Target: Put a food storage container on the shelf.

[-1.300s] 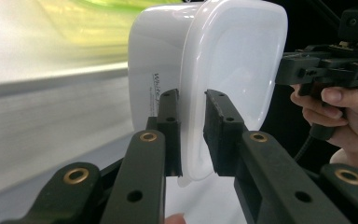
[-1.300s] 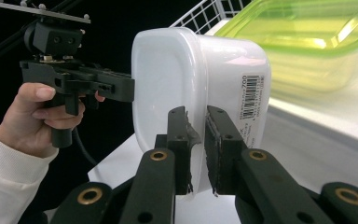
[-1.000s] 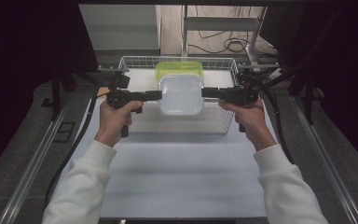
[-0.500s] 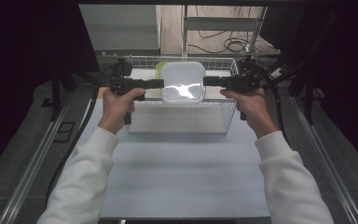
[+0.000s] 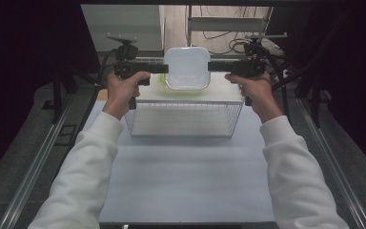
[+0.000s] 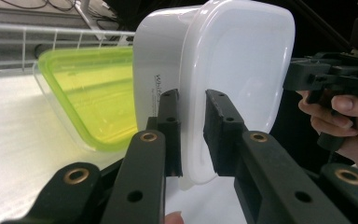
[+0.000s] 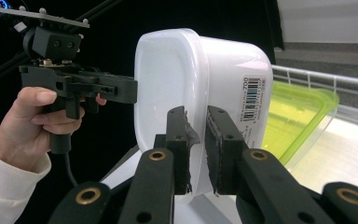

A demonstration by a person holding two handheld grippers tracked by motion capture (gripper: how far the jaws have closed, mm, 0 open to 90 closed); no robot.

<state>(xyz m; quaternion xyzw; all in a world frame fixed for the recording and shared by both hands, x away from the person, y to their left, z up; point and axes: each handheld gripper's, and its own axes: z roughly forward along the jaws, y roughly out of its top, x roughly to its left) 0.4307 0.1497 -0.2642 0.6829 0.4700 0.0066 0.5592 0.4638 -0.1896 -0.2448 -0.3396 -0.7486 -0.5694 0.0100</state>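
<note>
The white lidded container (image 5: 187,67) hangs between the left hand-held gripper (image 5: 161,69) and right hand-held gripper (image 5: 213,67), each clamped on its rim.

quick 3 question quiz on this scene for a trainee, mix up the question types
1. True or false: the white container is held from two opposite sides, by the left gripper and the right gripper.
2. What colour is the lid of the other container, the one in the wire basket?
3. Where is the white container? A) flat on the table in front of the basket B) held up above the basket C) under the green-lidded one

Key
1. True: each gripper's jaws pinch its rim.
2. Yellow-green.
3. B
</note>
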